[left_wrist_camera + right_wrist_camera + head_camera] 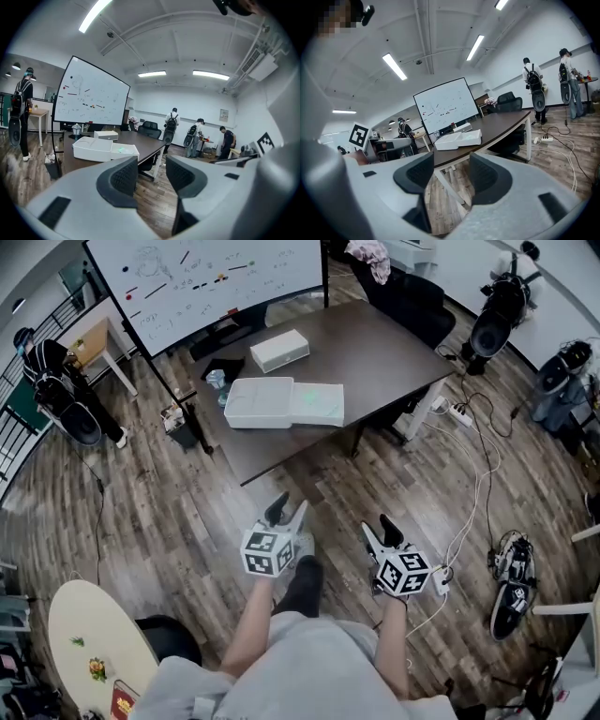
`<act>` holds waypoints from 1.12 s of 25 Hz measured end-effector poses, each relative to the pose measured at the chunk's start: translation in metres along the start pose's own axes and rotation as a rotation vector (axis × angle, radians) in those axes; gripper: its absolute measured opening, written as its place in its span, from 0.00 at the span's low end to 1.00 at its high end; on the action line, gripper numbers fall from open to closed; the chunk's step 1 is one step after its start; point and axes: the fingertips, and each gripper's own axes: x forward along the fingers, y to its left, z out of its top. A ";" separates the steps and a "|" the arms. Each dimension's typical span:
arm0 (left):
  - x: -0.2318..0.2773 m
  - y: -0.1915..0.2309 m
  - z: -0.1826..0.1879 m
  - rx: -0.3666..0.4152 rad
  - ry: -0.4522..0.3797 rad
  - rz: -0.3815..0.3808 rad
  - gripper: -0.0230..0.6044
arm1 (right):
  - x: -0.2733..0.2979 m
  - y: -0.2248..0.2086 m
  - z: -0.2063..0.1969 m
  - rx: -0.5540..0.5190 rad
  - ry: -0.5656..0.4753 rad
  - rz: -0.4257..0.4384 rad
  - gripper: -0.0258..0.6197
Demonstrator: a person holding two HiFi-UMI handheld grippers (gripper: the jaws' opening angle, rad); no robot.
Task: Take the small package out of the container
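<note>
1. Small pkg: not clearly seen. Maybe the pale-green patch (319,405) in the white container (255,401), can't tell. The container sits near the front edge of the dark table (384,352).
2. Left gripper (289,510): jaws spread, nothing btwn. Right gripper (378,529): jaws apart, empty. Both are over the floor, well short of the table.
3. Step is likely the approach. Close in w/ jaws wide, come over the rim from above, and ignore the second white box (279,350) behind.
</note>
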 end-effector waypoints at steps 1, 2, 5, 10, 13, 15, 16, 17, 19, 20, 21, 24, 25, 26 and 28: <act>0.010 0.010 0.004 -0.002 0.004 0.005 0.32 | 0.013 -0.004 0.004 0.003 0.004 0.003 0.41; 0.021 0.020 0.008 -0.005 0.007 0.012 0.32 | 0.026 -0.007 0.008 0.004 0.009 0.007 0.41; 0.051 0.048 0.022 -0.012 0.014 0.029 0.32 | 0.066 -0.017 0.025 0.003 0.022 0.019 0.41; 0.103 0.094 0.043 -0.022 0.028 0.040 0.32 | 0.135 -0.033 0.052 0.011 0.043 0.031 0.41; 0.130 0.124 0.055 -0.035 0.032 0.048 0.32 | 0.175 -0.038 0.067 0.001 0.063 0.037 0.41; 0.148 0.143 0.059 -0.049 0.036 0.051 0.32 | 0.201 -0.042 0.074 -0.006 0.077 0.038 0.41; 0.158 0.153 0.060 -0.056 0.039 0.052 0.32 | 0.214 -0.044 0.078 -0.010 0.085 0.039 0.41; 0.167 0.162 0.061 -0.062 0.044 0.052 0.32 | 0.227 -0.046 0.080 -0.015 0.096 0.040 0.41; 0.185 0.180 0.063 -0.070 0.057 0.051 0.32 | 0.251 -0.051 0.082 -0.022 0.121 0.041 0.41; 0.195 0.188 0.063 -0.073 0.063 0.049 0.32 | 0.262 -0.055 0.084 -0.024 0.132 0.039 0.41; 0.204 0.195 0.065 -0.076 0.068 0.047 0.32 | 0.273 -0.060 0.086 -0.026 0.143 0.036 0.41; 0.227 0.218 0.071 -0.081 0.080 0.041 0.32 | 0.305 -0.072 0.095 -0.035 0.176 0.031 0.41; 0.234 0.225 0.072 -0.081 0.087 0.038 0.32 | 0.316 -0.074 0.097 -0.040 0.188 0.033 0.41; 0.240 0.232 0.074 -0.079 0.095 0.034 0.32 | 0.327 -0.076 0.099 -0.045 0.200 0.035 0.41; 0.252 0.244 0.077 -0.075 0.105 0.025 0.32 | 0.348 -0.079 0.104 -0.059 0.218 0.038 0.41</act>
